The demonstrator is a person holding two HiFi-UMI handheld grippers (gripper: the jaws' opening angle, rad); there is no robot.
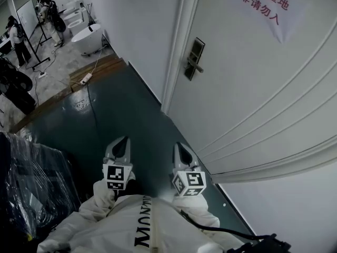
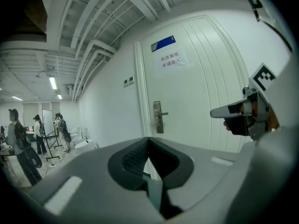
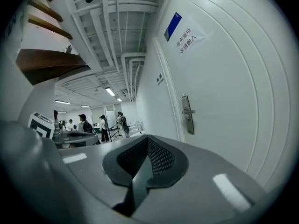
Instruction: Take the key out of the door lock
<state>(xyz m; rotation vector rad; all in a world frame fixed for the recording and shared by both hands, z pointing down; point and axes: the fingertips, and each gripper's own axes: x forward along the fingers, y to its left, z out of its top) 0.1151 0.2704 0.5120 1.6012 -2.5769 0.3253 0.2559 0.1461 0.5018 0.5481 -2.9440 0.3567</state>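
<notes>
— Where is your left claw (image 1: 124,140)?
— Low over the dark floor (image 1: 105,115), its jaws closed on nothing.
— And your right claw (image 1: 180,147)?
— Just beside it, likewise closed and empty.
— The key?
— Too small to make out. The door lock (image 1: 193,59) sits on the white door (image 1: 253,83), well ahead of both your claws.

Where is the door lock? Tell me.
In the head view the door lock sits upper centre, on the white door's left edge beside the frame, below-left of the paper notice.
</notes>
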